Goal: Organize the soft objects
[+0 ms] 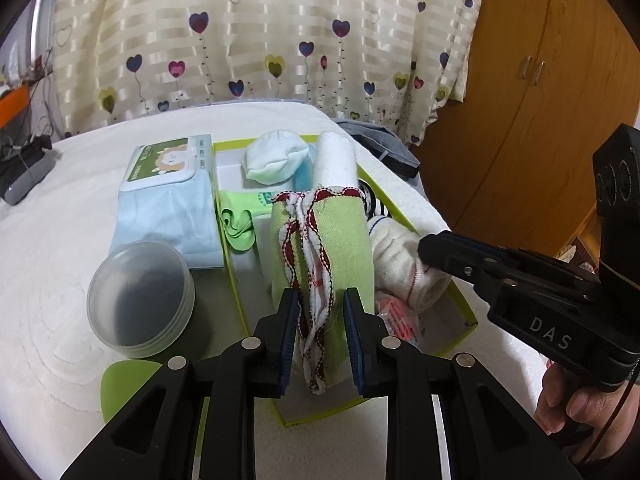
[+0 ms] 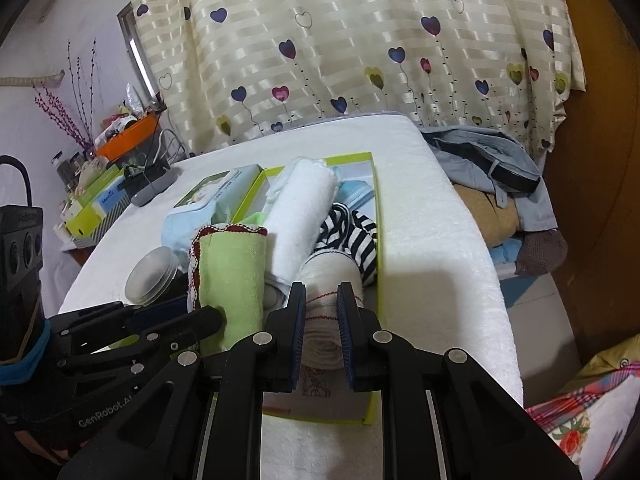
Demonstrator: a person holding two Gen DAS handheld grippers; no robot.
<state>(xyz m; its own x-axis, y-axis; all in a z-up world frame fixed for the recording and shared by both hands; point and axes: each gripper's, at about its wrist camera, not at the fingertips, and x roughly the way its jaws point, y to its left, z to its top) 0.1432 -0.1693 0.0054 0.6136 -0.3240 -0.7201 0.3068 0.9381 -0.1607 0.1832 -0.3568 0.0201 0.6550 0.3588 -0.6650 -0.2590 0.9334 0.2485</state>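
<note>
You have both rolls gripped inside the green-rimmed box (image 1: pixel 404 216): your left gripper (image 1: pixel 321 340) is clamped narrow on the green cloth roll with red-stitched trim (image 1: pixel 340 236), your right gripper (image 2: pixel 321 336) on the cream sock roll (image 2: pixel 332 276) beside it. This looks like the seating step; next, likely press each snugly against the white towel roll (image 2: pixel 300 216), then release.
</note>
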